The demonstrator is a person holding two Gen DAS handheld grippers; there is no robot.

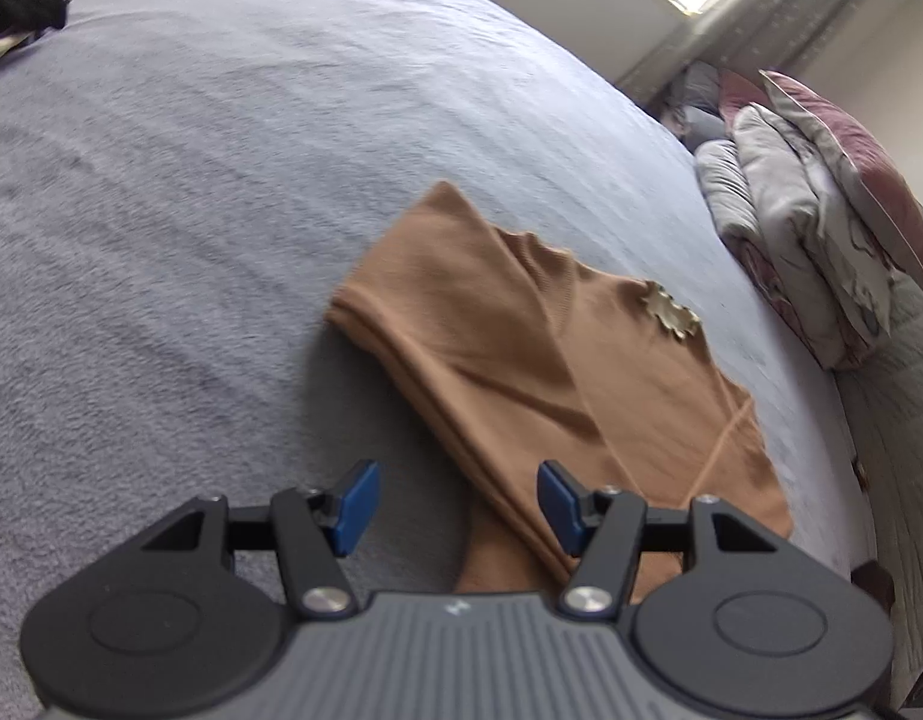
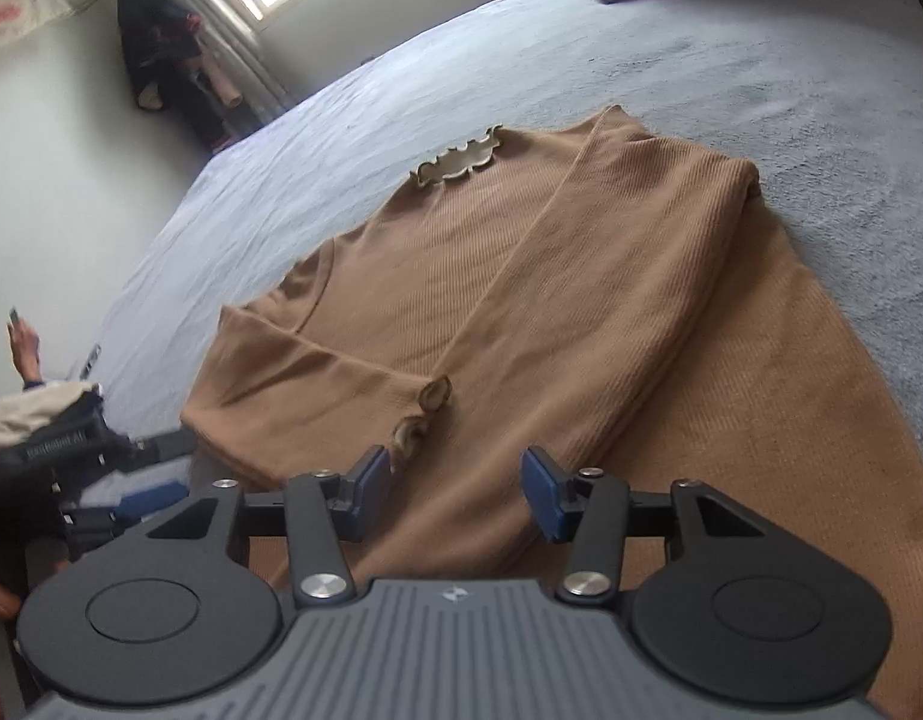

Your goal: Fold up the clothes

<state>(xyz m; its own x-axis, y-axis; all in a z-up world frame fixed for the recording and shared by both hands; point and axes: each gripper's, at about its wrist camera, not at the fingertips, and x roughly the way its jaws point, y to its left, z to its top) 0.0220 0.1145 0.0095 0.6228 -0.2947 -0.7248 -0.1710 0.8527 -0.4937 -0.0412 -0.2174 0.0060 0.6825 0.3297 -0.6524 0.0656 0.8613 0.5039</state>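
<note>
the tan ribbed sweater (image 2: 521,300) lies flat on the grey-blue bedspread (image 2: 761,72), both sleeves already folded in across the body, so it makes one long strip. its long axis runs from the frilled collar (image 2: 458,165) at the far end toward the hem at the near end, which passes under the right gripper (image 2: 455,495); the garment points collar-away from the person. the right gripper hangs right over the hem end, jaws apart with cloth beneath them but nothing pinched, a ruffled cuff (image 2: 419,420) just beyond its left finger. the left gripper (image 1: 458,507) sits at the sweater's left edge, jaws also apart and empty, half over bare bedspread, half over the cloth's long side. the right hand looks nearer the hem's middle, the left nearer its corner; the likely next move is taking the hem and carrying it toward the collar. folded bedding (image 1: 821,210) is stacked well apart at the bed's far side.
</note>
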